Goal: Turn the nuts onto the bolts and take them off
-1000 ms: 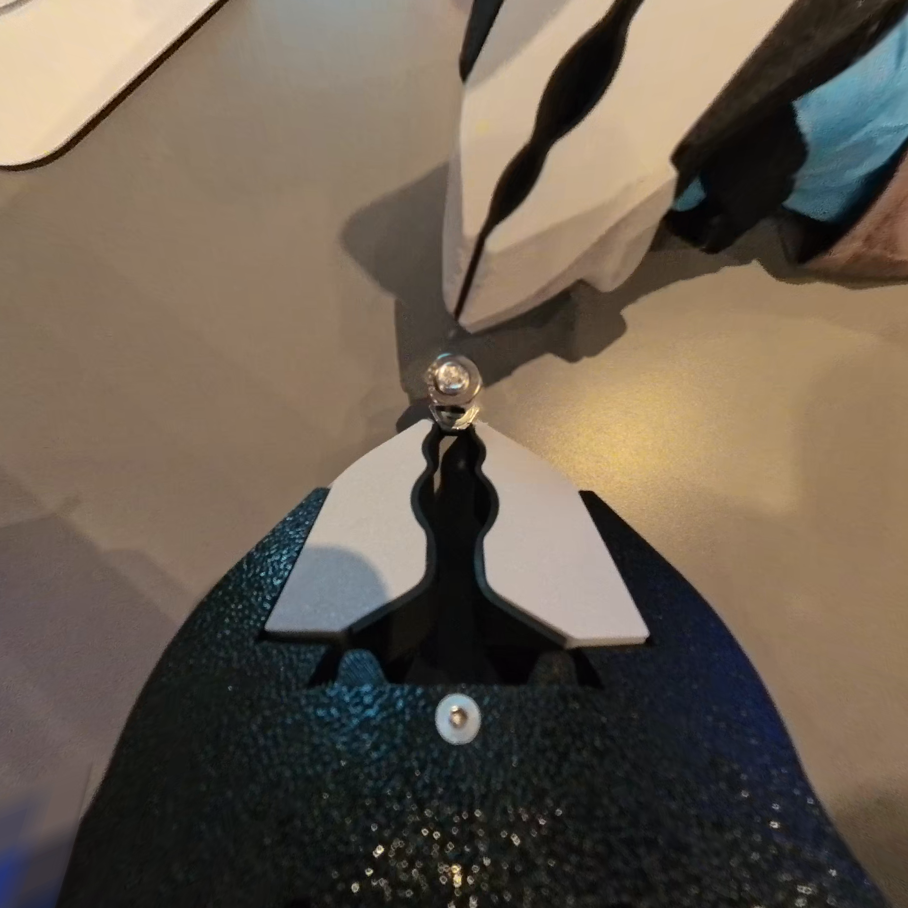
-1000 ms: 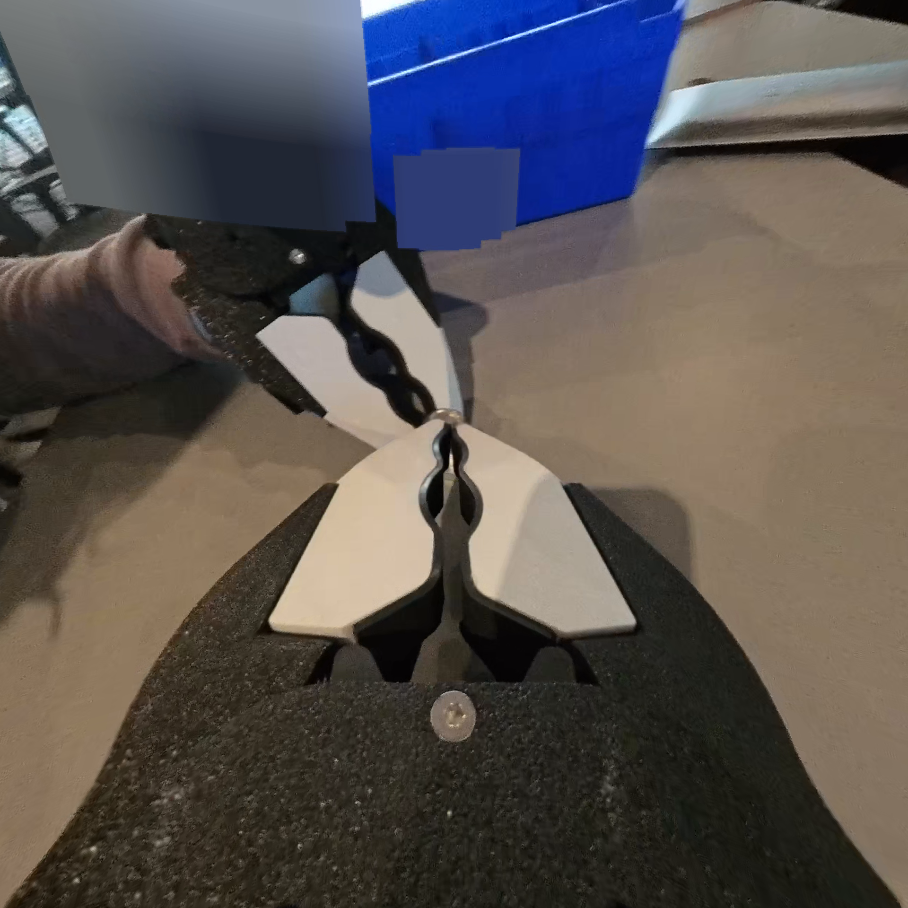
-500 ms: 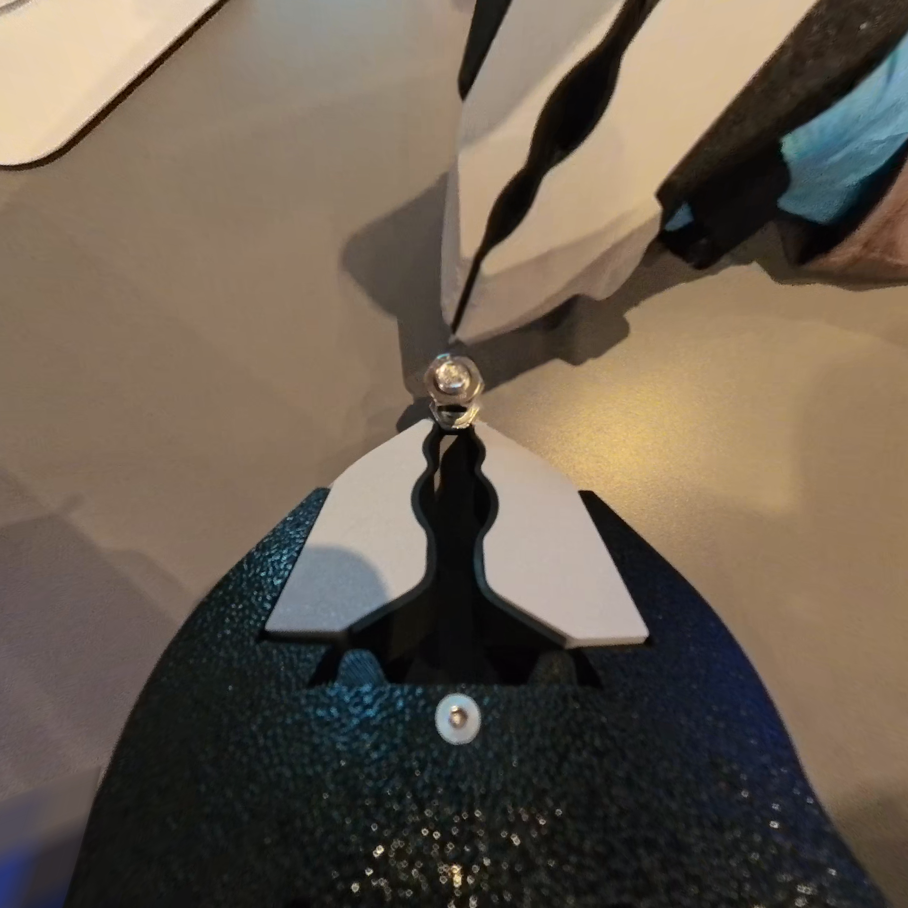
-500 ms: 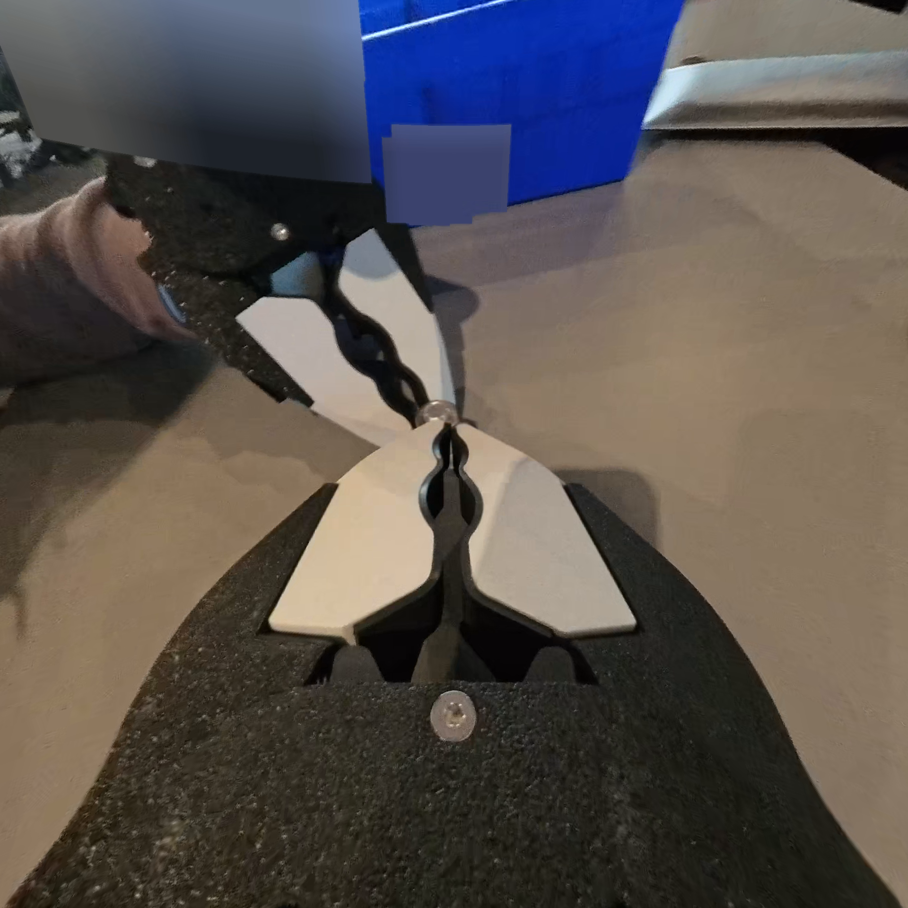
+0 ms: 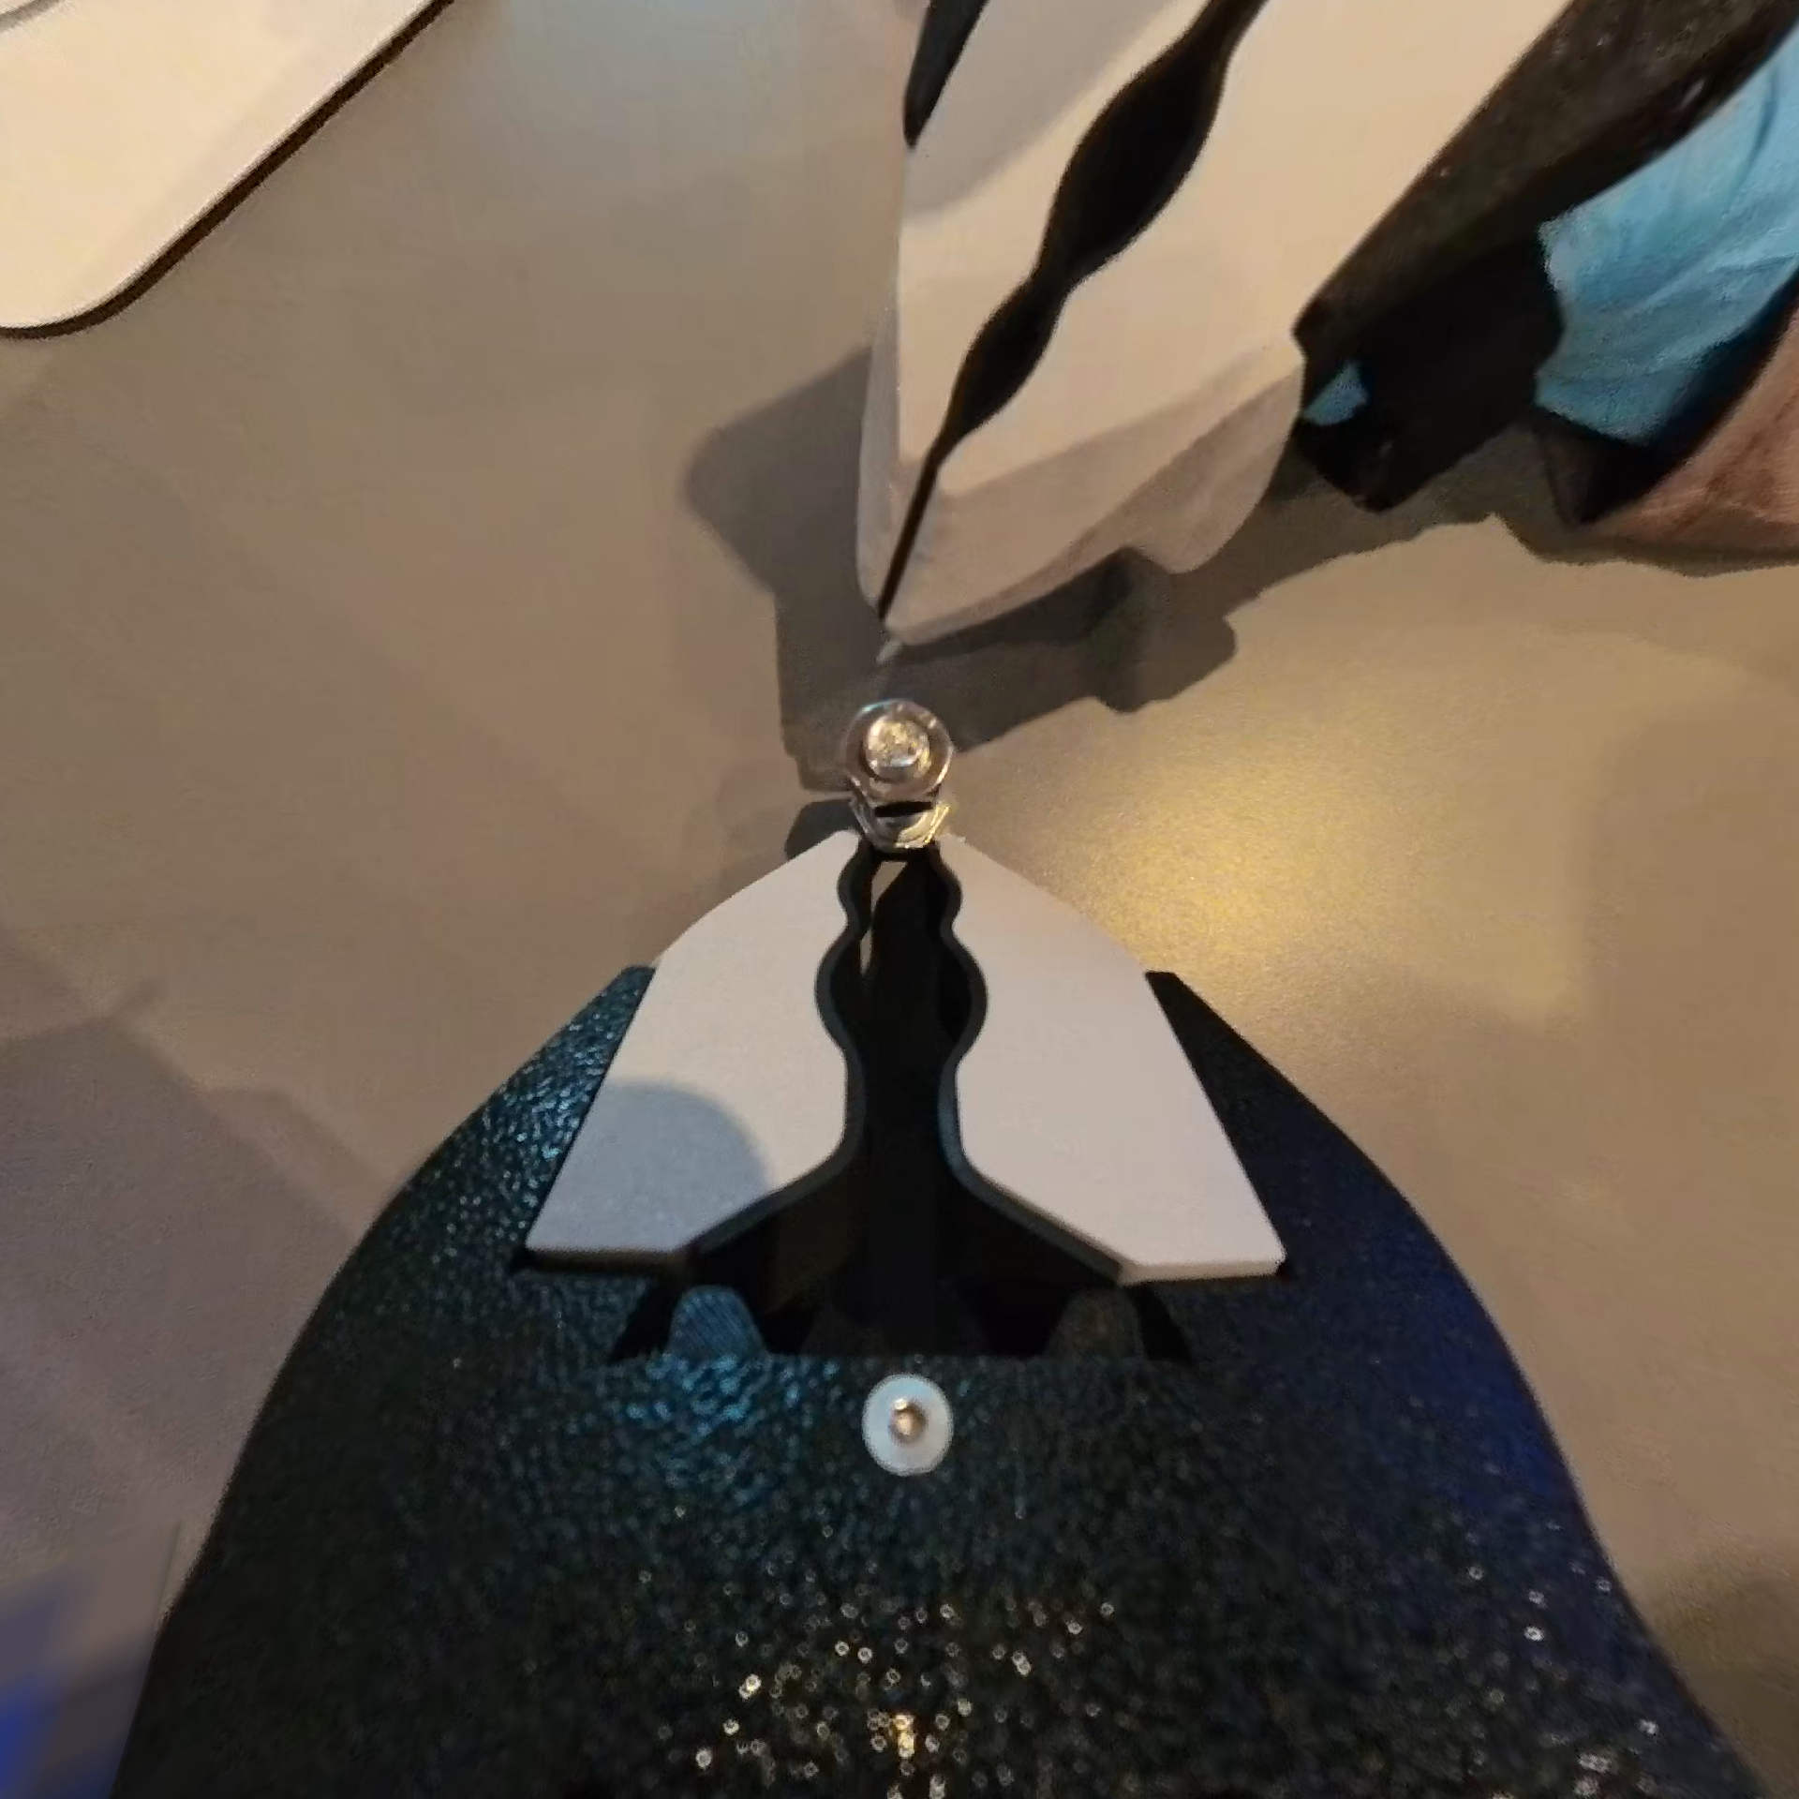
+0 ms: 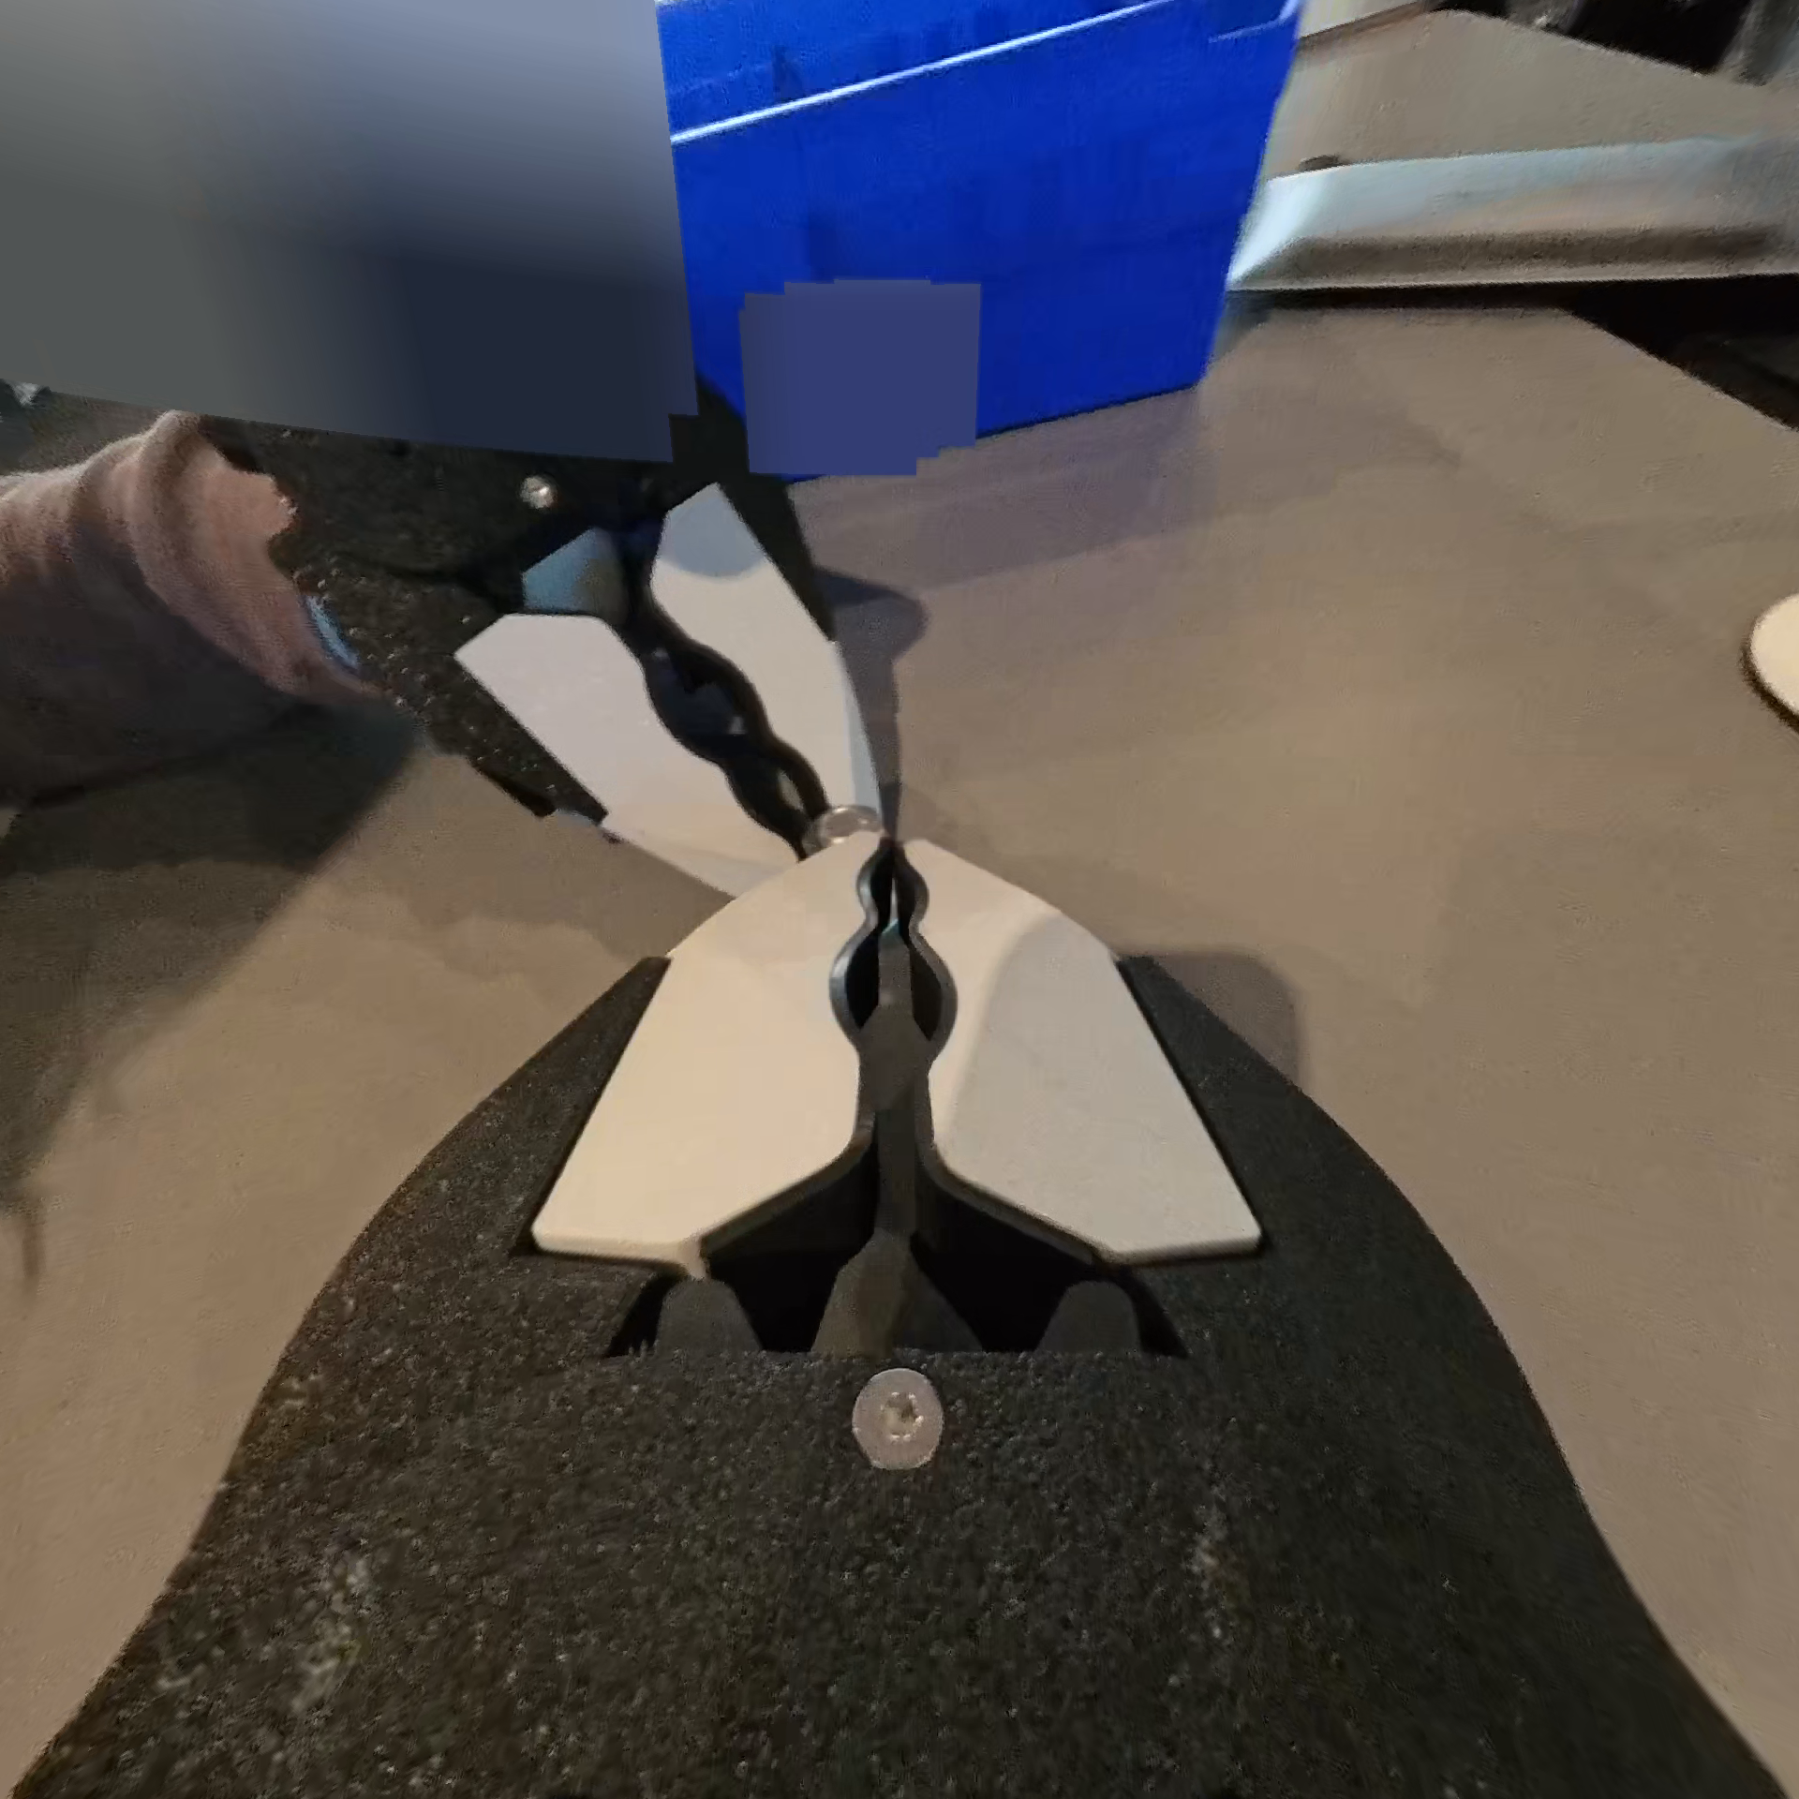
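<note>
My left hand-held gripper [image 5: 900, 845] pinches the small steel bolt [image 5: 900, 823] by its head, nut [image 5: 894, 757] threaded above. The right hand-held gripper [image 6: 888, 849] is closed and empty-tipped just beside it. Light, stiff and slick, so I'd grip the nut's flats.

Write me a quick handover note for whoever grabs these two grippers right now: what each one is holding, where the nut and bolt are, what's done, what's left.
Left gripper: shut on the bolt, held at the fingertips above the table.
Right gripper: fingers closed with nothing seen between them, tips just beyond the nut, not touching it.
Nut: sits on the bolt's far end, with the bolt tip showing through it.
Done: the nut is on the thread; how far cannot be told.
Left: probably grip the nut with the right gripper and keep turning, on or off.
Nearby: blue bin at the back of the table.
</note>
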A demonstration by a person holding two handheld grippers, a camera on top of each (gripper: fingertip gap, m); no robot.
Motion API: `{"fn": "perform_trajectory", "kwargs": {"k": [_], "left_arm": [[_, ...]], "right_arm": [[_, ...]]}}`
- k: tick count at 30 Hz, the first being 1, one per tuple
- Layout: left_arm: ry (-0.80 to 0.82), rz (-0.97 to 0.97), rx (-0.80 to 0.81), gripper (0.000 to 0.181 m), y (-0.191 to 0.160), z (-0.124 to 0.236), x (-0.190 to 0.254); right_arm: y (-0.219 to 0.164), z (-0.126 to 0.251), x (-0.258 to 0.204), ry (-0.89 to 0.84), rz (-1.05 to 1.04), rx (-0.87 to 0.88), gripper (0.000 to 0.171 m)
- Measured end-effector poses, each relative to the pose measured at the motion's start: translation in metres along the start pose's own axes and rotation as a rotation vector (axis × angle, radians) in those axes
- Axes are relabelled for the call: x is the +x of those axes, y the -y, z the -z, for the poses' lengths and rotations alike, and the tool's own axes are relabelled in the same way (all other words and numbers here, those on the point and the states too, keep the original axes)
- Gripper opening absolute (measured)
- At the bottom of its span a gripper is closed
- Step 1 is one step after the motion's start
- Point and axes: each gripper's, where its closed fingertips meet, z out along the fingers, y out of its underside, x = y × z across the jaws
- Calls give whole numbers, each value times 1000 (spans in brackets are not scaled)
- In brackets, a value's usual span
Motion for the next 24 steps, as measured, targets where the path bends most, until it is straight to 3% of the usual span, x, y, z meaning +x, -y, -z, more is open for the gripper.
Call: {"fn": "perform_trajectory", "kwargs": {"k": [6, 10, 14, 19, 24], "left_arm": [[0, 0, 0, 10, 0, 0, 0], [0, 0, 0, 9, 0, 0, 0], [0, -1, 0, 9, 0, 0, 0], [0, 0, 0, 9, 0, 0, 0], [4, 4, 0, 9, 0, 0, 0]], "right_arm": [[-6, -5, 0, -8, 11, -54, 0], [-11, -5, -24, 128, 91, -85, 0], [-3, -1, -25, 142, 78, -21, 0], [9, 5, -1, -11, 61, 71, 36], [-5, -7, -3, -42, 136, -55, 46]]}}
